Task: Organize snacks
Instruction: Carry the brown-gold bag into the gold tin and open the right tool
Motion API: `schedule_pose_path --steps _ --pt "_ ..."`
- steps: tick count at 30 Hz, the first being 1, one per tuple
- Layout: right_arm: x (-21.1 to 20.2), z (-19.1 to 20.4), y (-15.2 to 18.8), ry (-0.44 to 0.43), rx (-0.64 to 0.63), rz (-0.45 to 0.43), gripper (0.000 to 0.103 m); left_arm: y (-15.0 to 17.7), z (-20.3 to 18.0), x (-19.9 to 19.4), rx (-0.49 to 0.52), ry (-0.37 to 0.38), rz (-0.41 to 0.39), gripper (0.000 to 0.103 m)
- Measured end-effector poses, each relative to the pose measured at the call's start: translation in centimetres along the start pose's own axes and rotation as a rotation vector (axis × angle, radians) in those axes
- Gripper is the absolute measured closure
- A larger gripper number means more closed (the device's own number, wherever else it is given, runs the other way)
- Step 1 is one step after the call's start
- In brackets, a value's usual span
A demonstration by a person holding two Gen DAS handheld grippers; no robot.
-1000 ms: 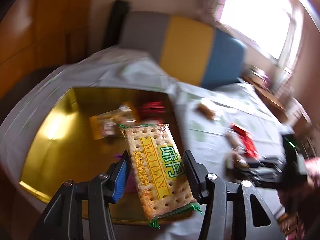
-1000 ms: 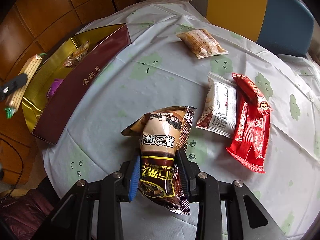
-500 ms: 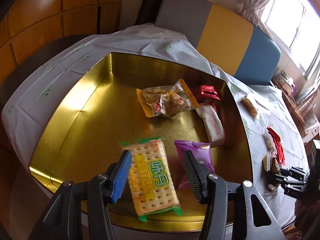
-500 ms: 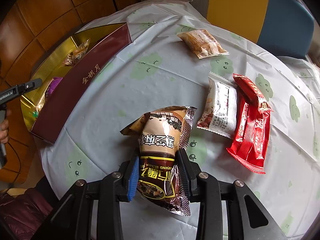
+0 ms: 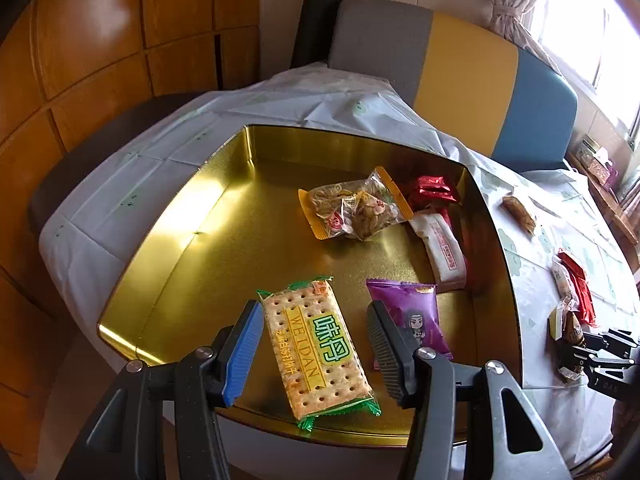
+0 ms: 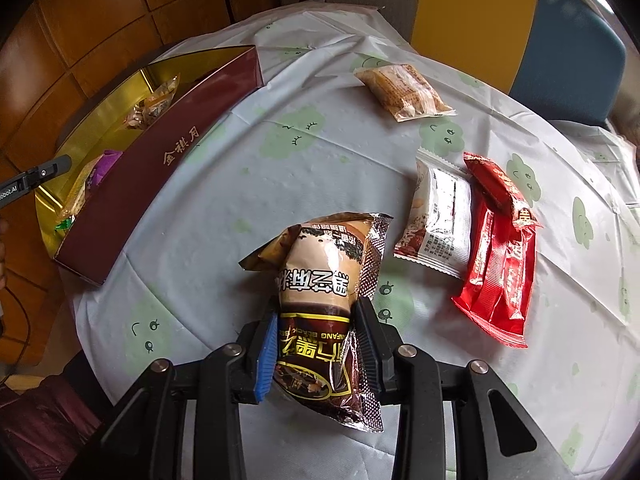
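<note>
So the worktop (image 6: 320, 168) is round with a pale cloth printed with little green clouds, and a gold tin with maroon sides (image 6: 168, 152) sits along its left edge. Loose on the cloth you've got a tan clear-wrapped cake (image 6: 402, 90) toward the far side, then a white snack pack (image 6: 440, 220) right against a red packet (image 6: 500, 268).
</note>
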State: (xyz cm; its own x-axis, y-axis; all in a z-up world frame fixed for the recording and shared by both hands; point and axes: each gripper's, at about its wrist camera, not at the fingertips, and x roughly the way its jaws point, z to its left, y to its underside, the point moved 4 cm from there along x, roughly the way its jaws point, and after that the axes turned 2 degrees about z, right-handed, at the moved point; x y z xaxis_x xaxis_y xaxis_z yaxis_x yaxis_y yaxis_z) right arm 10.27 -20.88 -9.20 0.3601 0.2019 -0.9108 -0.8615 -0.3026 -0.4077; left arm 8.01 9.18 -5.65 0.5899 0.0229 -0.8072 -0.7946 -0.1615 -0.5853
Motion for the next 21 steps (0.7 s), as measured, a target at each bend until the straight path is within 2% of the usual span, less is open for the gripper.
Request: schedule_pose_path --steps 11,21 --pt "-0.4 0.2 0.2 0.038 0.011 -0.011 0.073 0.2 -1.2 -0.9 0.043 -0.009 -0.032 0.048" --pt "-1.1 0.1 0.6 0.022 0.105 -0.018 0.078 0.4 -1.3 -1.2 0.042 0.0 -0.032 0.048"
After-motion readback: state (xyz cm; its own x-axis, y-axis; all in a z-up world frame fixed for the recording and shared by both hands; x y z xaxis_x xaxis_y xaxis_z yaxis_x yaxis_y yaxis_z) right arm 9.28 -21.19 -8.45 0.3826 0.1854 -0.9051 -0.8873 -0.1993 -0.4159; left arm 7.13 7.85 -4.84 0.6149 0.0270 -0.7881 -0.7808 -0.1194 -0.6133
